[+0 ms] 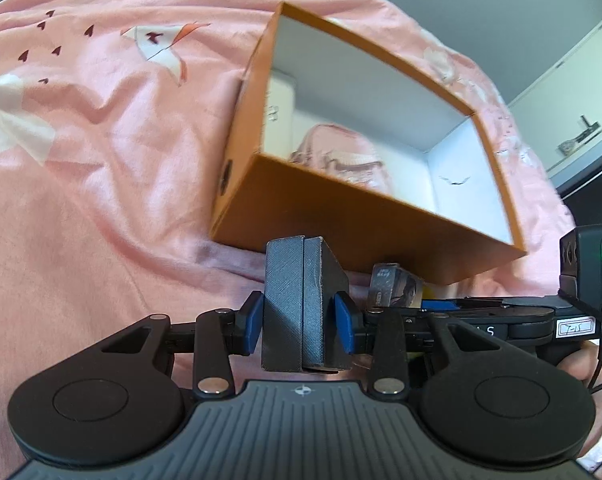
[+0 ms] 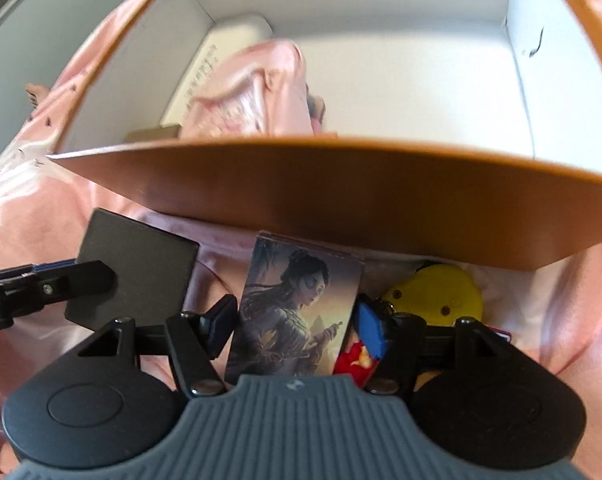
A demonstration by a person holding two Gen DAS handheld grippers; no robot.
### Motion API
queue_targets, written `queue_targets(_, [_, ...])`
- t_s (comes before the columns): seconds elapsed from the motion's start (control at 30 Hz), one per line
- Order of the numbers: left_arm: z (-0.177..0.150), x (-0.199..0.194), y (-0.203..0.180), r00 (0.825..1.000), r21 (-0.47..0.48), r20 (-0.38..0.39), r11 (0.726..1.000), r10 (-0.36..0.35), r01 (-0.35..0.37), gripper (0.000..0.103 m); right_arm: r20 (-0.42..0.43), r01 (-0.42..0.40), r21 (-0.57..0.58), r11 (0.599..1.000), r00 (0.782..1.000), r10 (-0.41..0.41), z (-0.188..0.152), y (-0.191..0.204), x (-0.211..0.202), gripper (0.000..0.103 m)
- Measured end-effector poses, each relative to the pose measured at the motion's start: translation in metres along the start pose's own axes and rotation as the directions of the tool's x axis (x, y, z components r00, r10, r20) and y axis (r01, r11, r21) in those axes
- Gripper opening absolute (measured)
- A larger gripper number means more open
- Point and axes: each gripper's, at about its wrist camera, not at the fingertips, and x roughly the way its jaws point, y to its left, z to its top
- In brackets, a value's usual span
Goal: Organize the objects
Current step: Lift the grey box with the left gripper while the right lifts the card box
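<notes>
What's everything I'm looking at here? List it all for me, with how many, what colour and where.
Box: one, orange outside, white inside, open-topped, on the bedspread.
Pink cloth item: one, inside the box.
White flat item: one, inside the box along its left wall, partly under the pink cloth item.
Dark grey block: one, held in front of the box.
Picture card box: one, printed with a woman's figure, in front of the box.
Yellow toy: one, with small dots, below the box's near wall.
Red item: one, partly hidden beside the picture card box; cannot tell what it is.
Bedspread: one, pink with hearts and white bird prints.
Left gripper: black with blue pads, closed on the dark grey block.
Right gripper: black with blue pads, around the picture card box.
</notes>
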Motion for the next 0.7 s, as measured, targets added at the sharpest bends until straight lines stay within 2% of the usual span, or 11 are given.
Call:
queue_targets(0.37, [0.019, -0.05, -0.031, 0.99, 0.086, 0.121, 0.994, -0.074, 0.064, 0.043, 0.145, -0.081, -0.018, 0.997, 0.986, 0.083, -0.008, 0.013, -0.069, 0.064])
queue_targets(0.57, [0.049, -0.062, -0.052, 0.98, 0.155, 0.172, 0.985, -0.1, 0.074, 0.04, 0.227, -0.168, -0.023, 0.986, 0.959, 0.169, 0.013, 0.008, -0.104, 0.064])
queue_targets(0.7, [0.073, -0.061, -0.066, 0.972, 0.193, 0.197, 0.978, -0.124, 0.086, 0.037, 0.285, -0.154, -0.035, 0.987, 0.946, 0.157, 0.029, 0.006, -0.124, 0.064])
